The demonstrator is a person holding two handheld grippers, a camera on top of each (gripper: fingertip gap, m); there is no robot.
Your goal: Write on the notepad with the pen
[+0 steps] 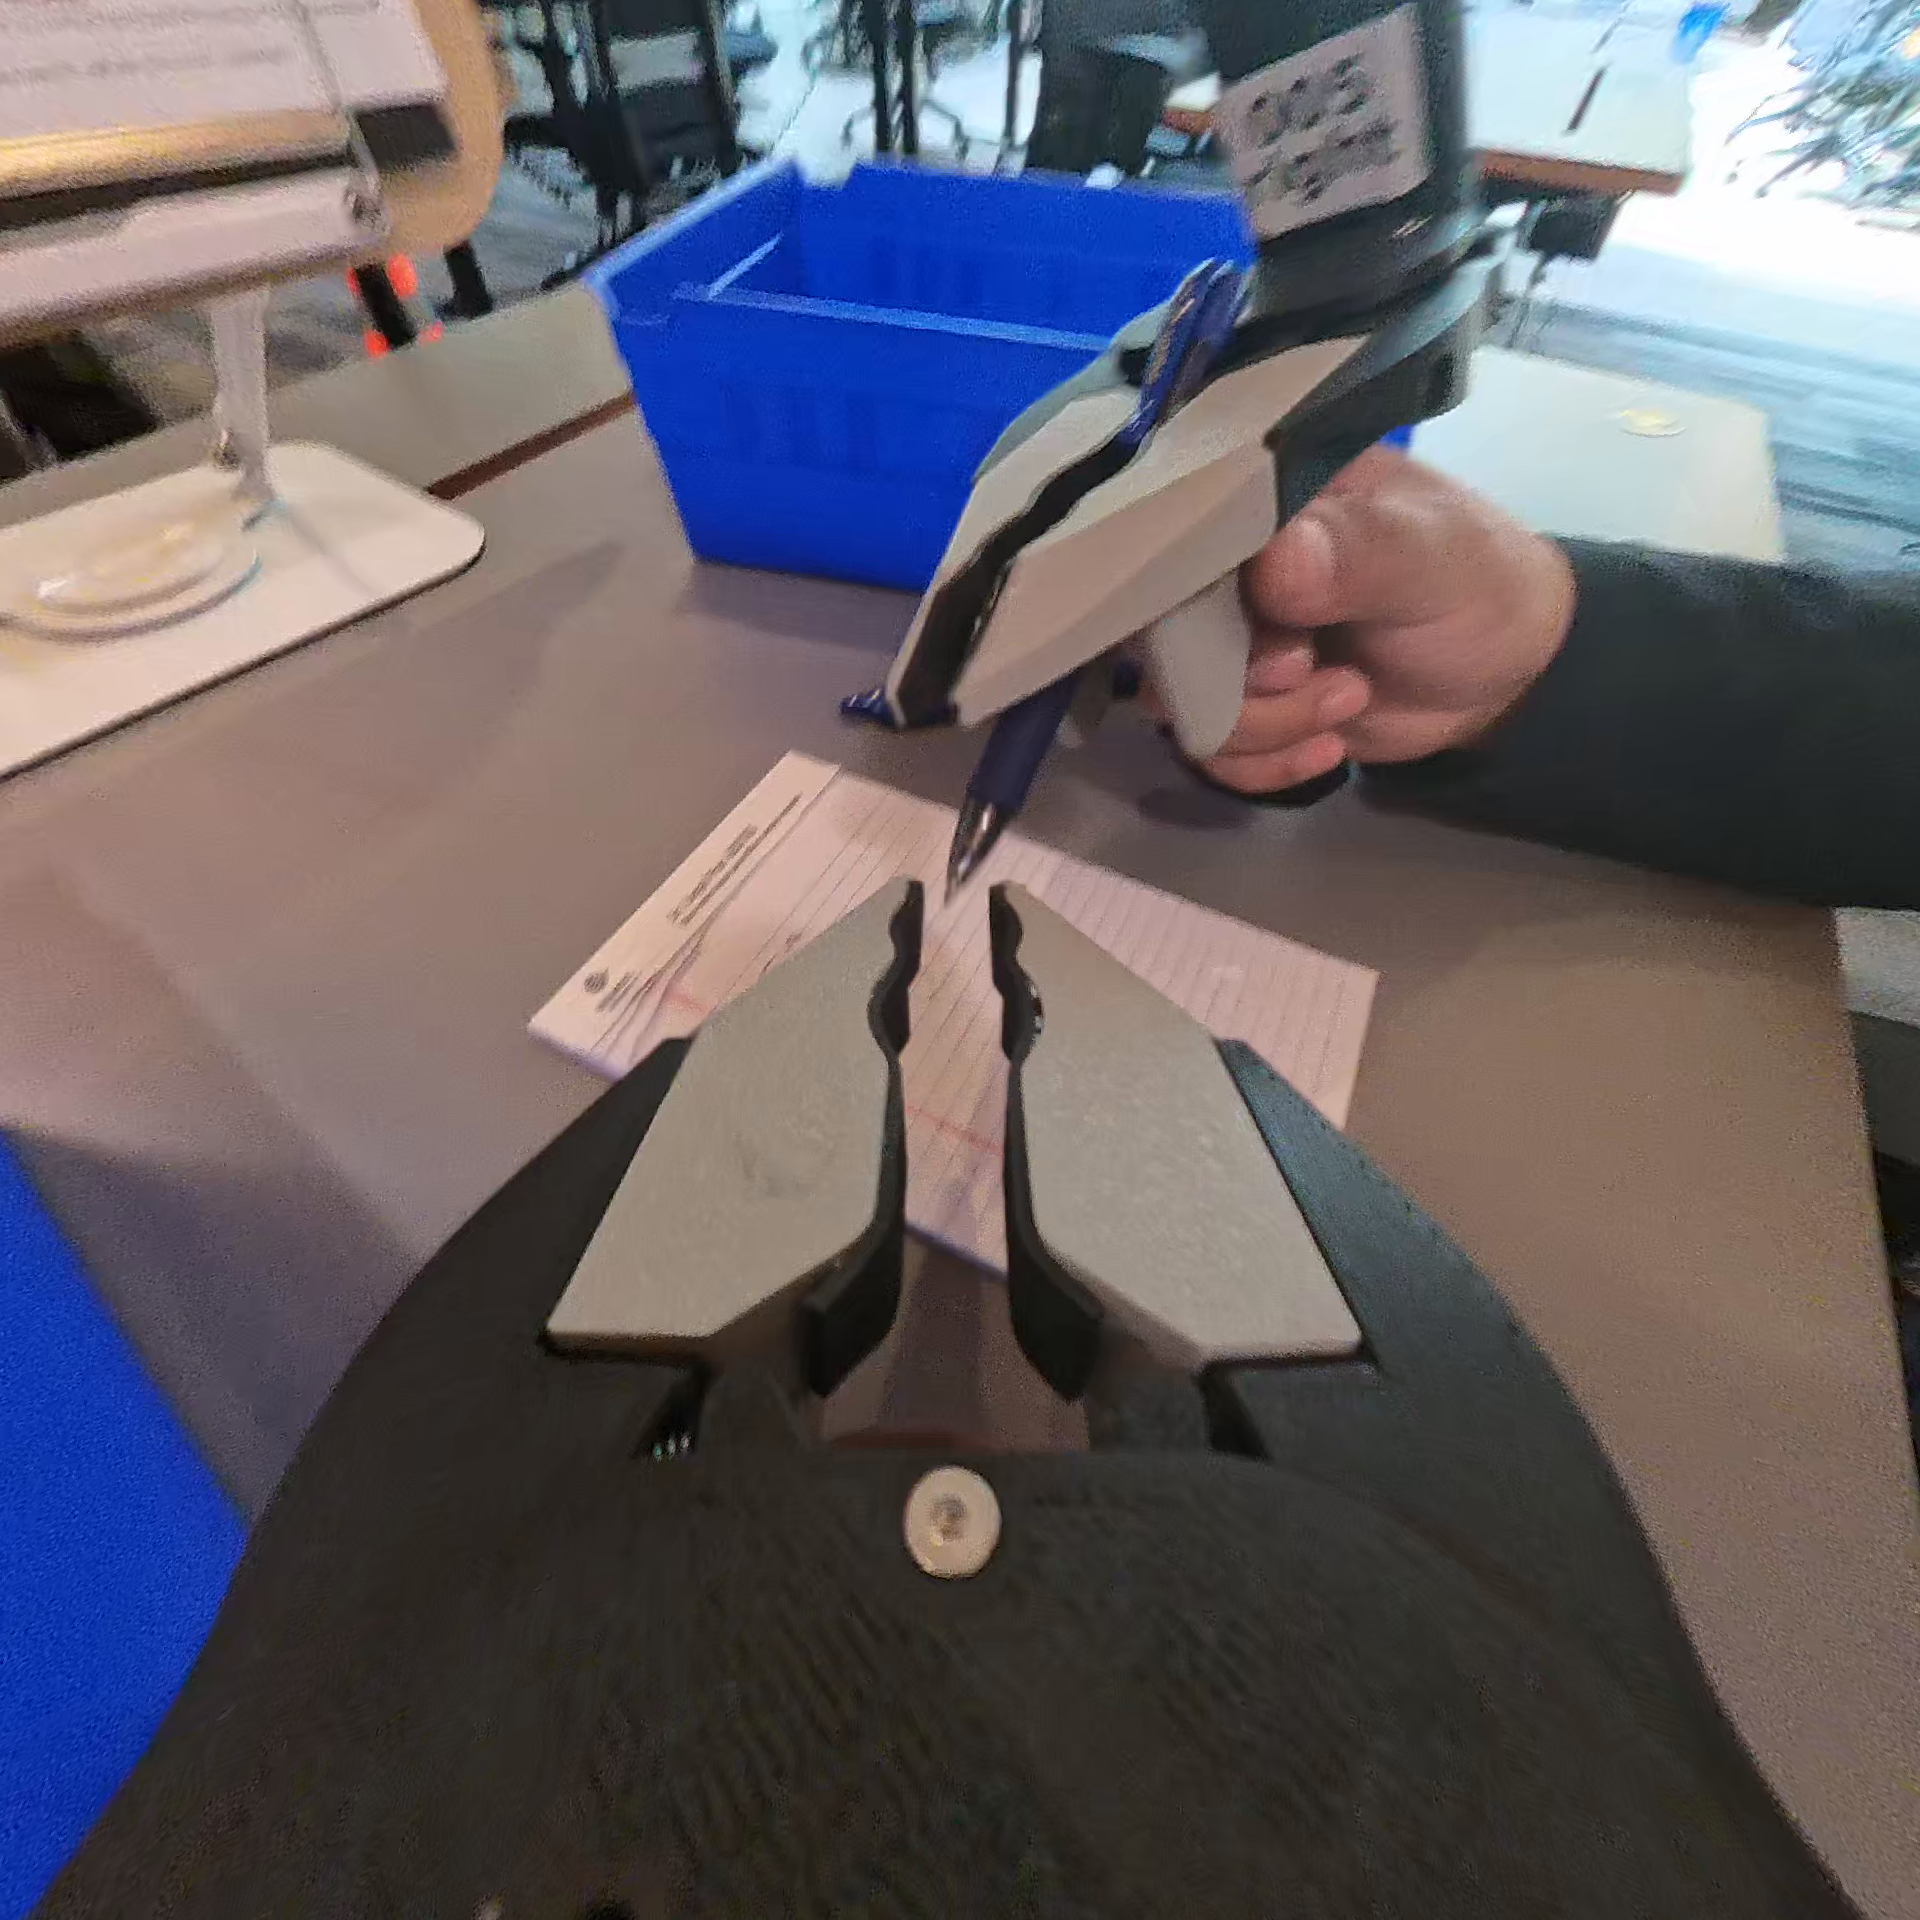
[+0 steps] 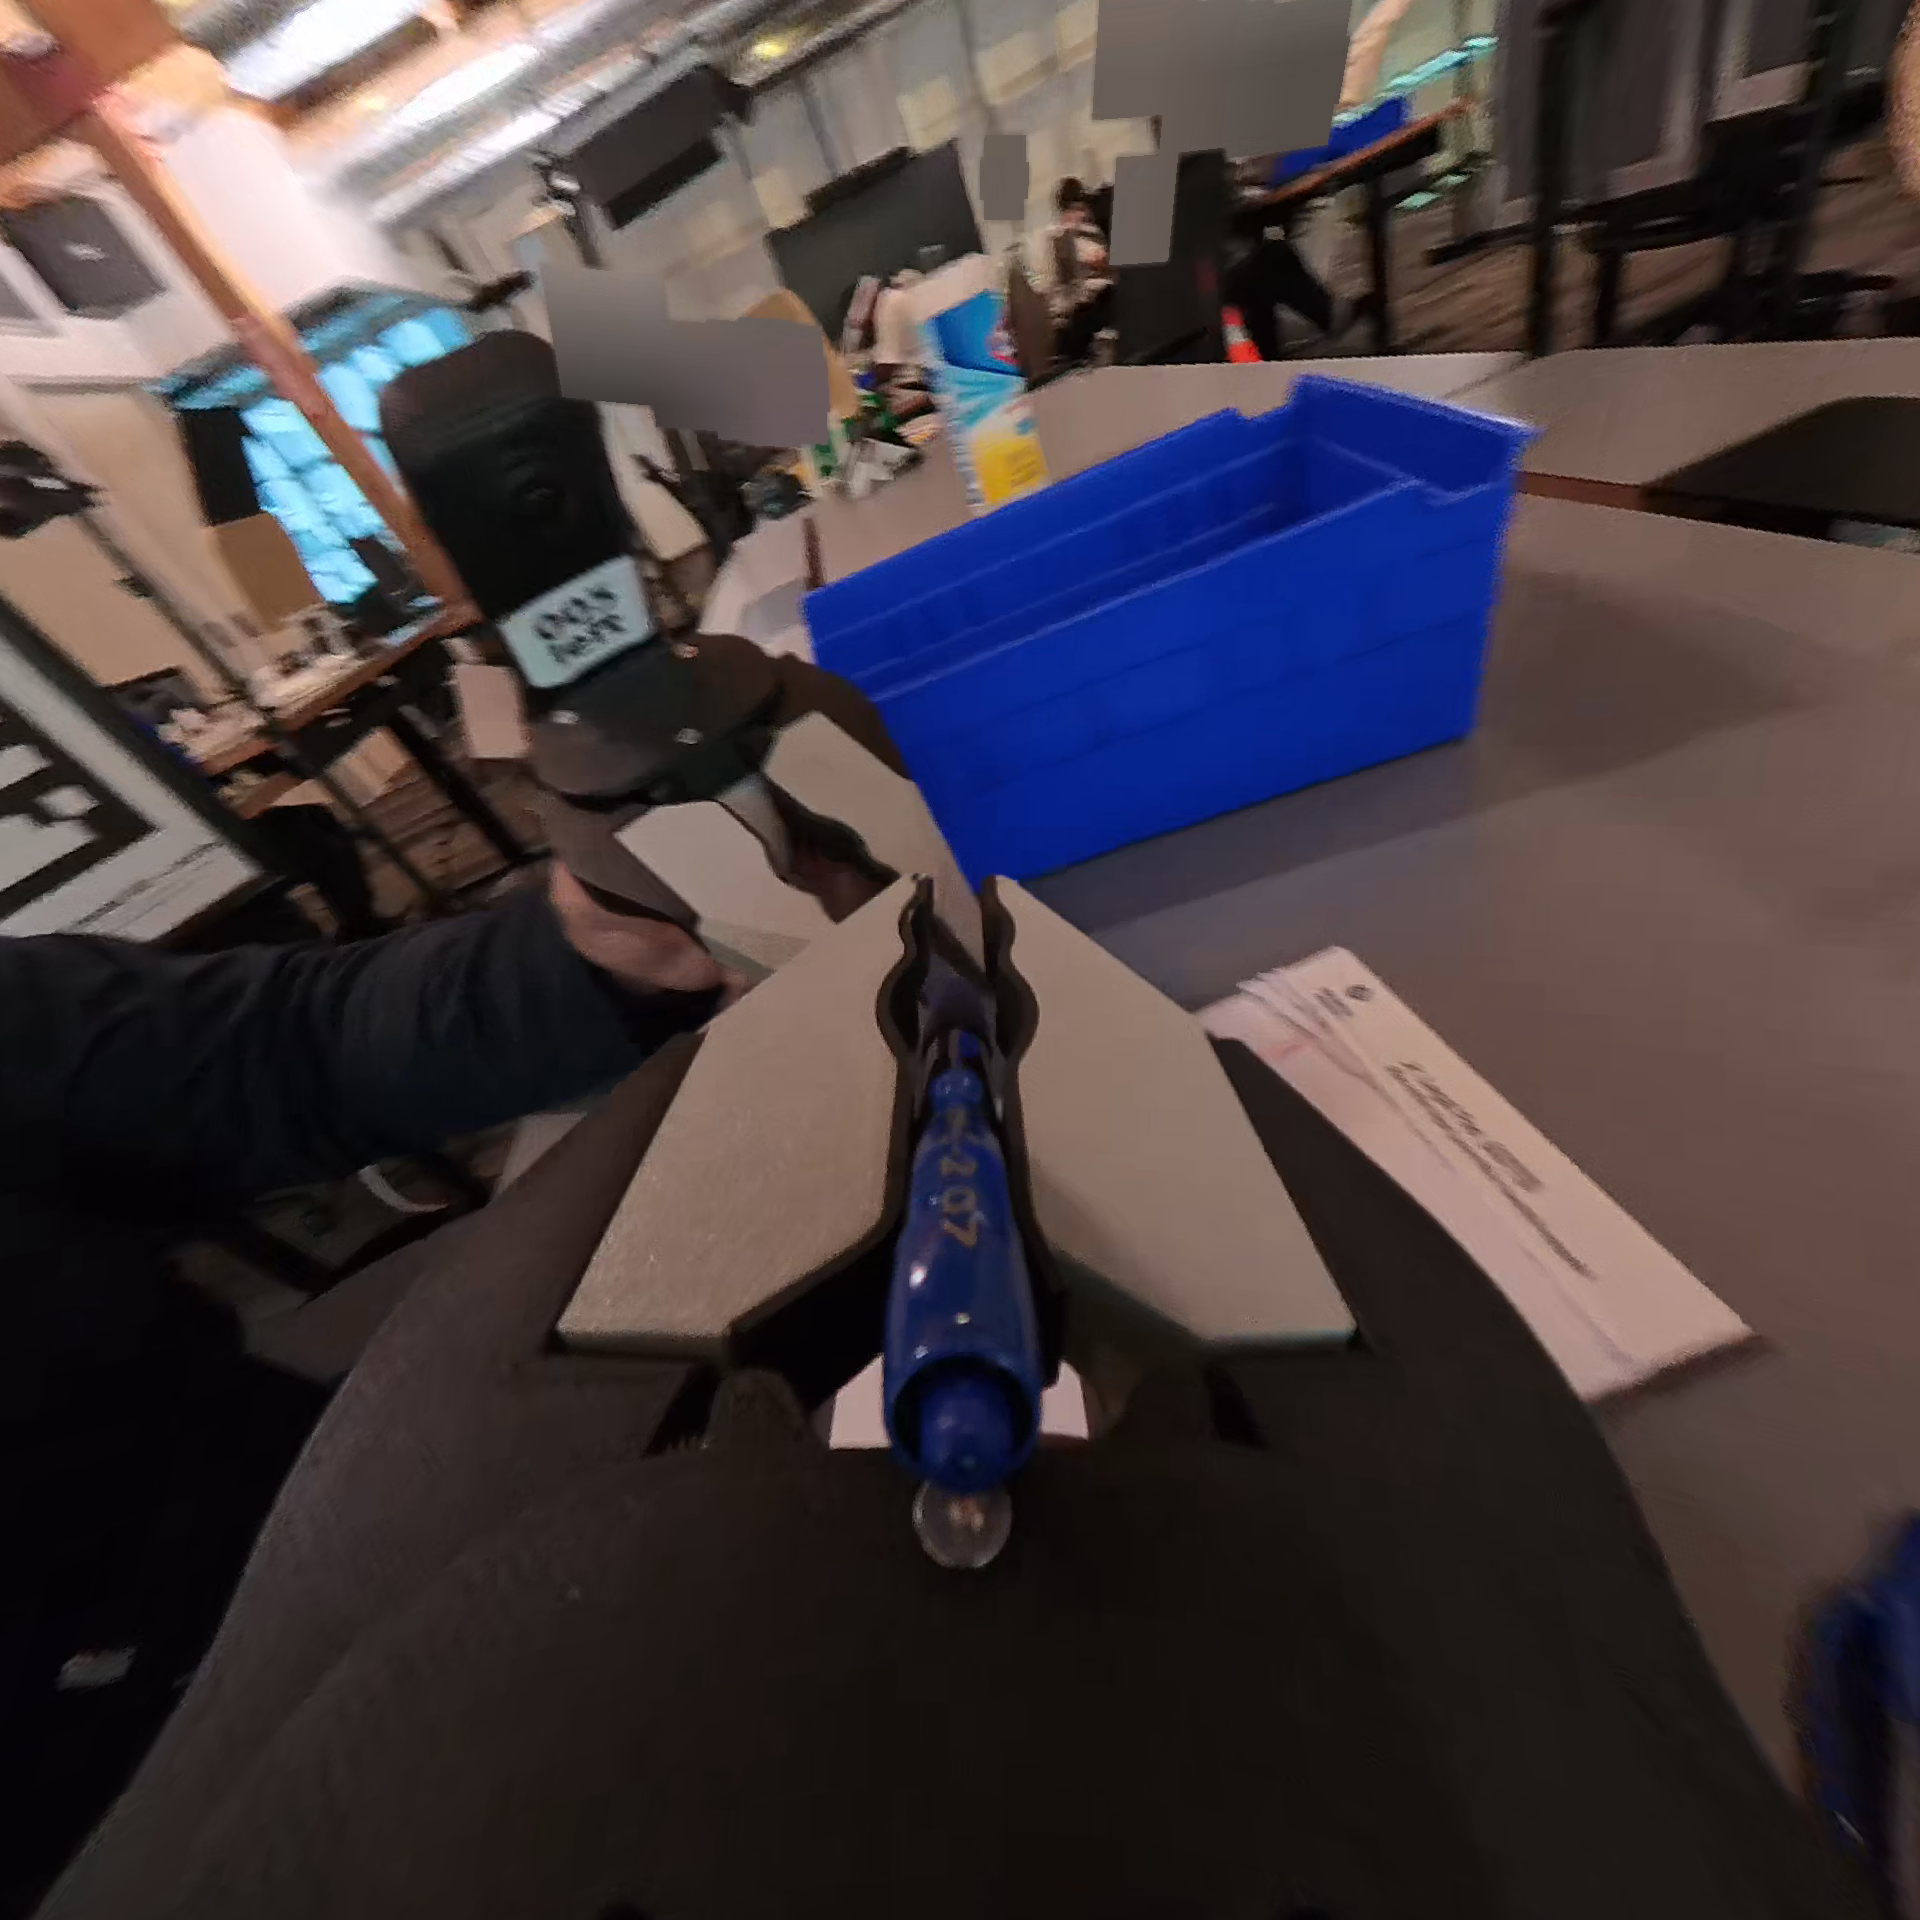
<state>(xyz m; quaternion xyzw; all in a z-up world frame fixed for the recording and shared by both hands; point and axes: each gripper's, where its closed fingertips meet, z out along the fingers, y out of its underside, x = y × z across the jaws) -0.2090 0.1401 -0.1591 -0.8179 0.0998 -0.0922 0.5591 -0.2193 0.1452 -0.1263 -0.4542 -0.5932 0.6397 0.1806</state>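
The white lined notepad lies flat on the grey table, with a printed header strip along one edge. It also shows in the right wrist view. My right gripper is shut on a blue pen and held slanted over the pad. The pen's tip is at or just above the page; I cannot tell if it touches. In the right wrist view the pen lies between the fingers of the right gripper. My left gripper is slightly open and empty, low over the pad's near part, and also shows in the right wrist view.
A blue plastic bin stands on the table behind the pad and also shows in the right wrist view. A white base with a clear stand is at the far left. A small blue piece lies by the pad's far edge. My left and right fingertips are right by each other.
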